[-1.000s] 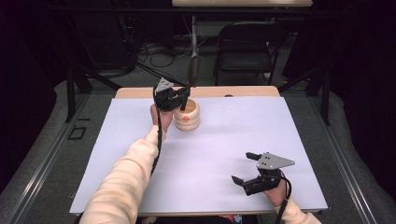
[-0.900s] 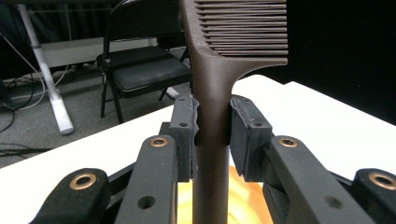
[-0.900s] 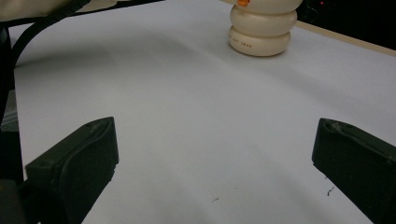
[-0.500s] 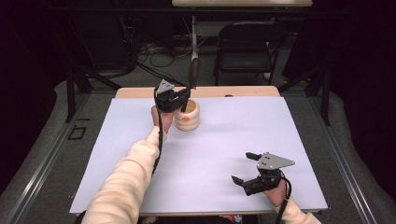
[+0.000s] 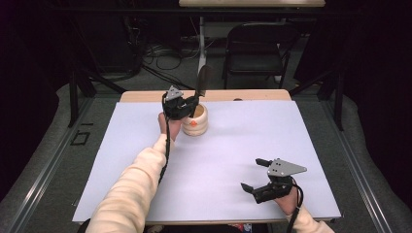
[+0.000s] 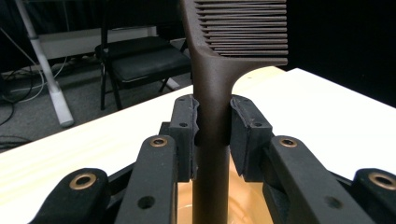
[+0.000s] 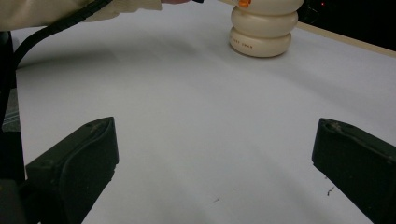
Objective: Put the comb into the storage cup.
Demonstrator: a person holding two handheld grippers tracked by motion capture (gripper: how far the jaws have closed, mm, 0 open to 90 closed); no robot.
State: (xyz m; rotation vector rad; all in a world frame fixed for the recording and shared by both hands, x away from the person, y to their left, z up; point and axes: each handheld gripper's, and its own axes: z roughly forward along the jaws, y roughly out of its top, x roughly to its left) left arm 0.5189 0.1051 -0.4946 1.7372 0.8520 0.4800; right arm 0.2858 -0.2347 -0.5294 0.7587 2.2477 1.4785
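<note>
A dark brown comb (image 5: 203, 83) stands upright with its teeth at the top. My left gripper (image 5: 187, 104) is shut on its handle (image 6: 212, 116), one pad on each side. The handle's lower end reaches down into a cream ribbed cup (image 5: 197, 124), whose inside (image 6: 243, 200) shows below the jaws. This cup sits on the white sheet (image 5: 228, 145) at the back left of centre. My right gripper (image 5: 251, 174) rests near the table's front right, open with nothing between its fingers. The right gripper view looks across the sheet toward the cup (image 7: 264, 29).
The white sheet covers most of a wooden table (image 5: 252, 94). A black folding chair (image 5: 257, 43) and cables on the floor lie beyond the far edge. The left forearm in a cream sleeve (image 5: 131, 189) crosses the sheet's left half.
</note>
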